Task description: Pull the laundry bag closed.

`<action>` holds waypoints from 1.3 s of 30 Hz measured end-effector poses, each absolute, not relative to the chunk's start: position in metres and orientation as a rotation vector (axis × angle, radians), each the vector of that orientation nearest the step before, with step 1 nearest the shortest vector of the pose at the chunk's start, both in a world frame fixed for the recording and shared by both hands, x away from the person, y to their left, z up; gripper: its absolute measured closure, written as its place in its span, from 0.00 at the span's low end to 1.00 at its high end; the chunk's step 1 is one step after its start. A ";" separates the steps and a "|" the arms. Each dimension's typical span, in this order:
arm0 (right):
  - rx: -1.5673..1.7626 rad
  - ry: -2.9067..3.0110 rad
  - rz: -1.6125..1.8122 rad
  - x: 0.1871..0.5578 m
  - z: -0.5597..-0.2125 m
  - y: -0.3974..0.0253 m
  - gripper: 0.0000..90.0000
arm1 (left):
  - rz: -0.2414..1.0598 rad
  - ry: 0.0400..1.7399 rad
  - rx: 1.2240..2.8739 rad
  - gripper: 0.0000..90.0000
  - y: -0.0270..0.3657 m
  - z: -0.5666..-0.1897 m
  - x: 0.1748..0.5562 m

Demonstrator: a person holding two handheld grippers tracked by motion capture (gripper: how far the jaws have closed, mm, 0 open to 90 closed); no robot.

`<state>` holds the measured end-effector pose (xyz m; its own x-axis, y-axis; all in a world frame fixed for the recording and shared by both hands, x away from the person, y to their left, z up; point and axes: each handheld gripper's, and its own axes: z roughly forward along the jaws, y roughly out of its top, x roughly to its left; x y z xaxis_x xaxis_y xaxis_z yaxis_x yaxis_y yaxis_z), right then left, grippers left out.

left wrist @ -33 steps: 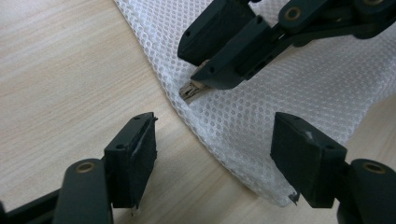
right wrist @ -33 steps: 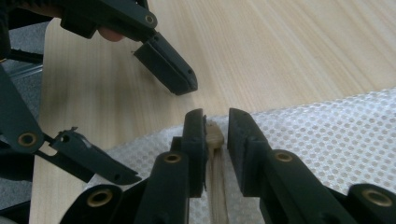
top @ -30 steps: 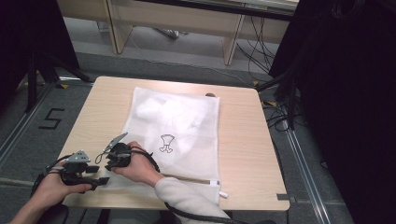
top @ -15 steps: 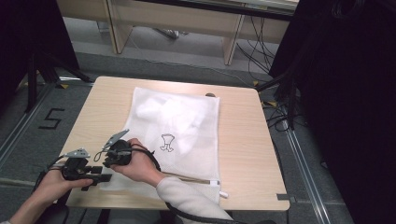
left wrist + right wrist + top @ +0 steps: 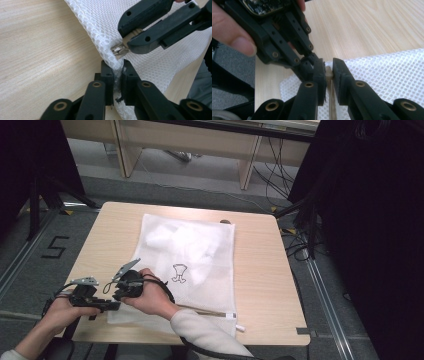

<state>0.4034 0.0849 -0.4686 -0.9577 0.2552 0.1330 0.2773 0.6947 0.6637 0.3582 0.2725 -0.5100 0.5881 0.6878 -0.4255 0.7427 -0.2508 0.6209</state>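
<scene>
1. Clamping the white mesh laundry bag (image 5: 190, 265) at its near-left corner, the left gripper (image 5: 115, 75) pinches the fabric edge.
2. The right gripper (image 5: 329, 72) grips the metal zipper pull (image 5: 119, 51).
3. The bag lies on a light wooden table (image 5: 260, 265).
4. Beyond, grey floor (image 5: 50, 255) and black curtains (image 5: 370, 220).

A black numeral "5" (image 5: 55, 247) stands on the grey floor at nine o'clock of the light wooden table (image 5: 260, 270).
</scene>
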 end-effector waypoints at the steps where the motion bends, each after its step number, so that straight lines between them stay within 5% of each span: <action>1: -0.458 -2.870 -1.120 0.404 -0.468 0.083 0.91 | -0.077 1.146 1.984 0.93 0.272 -0.509 0.358; 39: -0.415 -2.946 -1.005 0.394 -0.473 0.065 0.92 | -0.061 1.180 1.952 0.95 0.269 -0.499 0.352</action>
<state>0.3938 0.0651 -0.4726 -0.9650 0.2477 0.0858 0.2485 0.7601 0.6004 0.3521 0.2688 -0.4989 0.5565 0.7110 -0.4298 0.7515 -0.2103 0.6253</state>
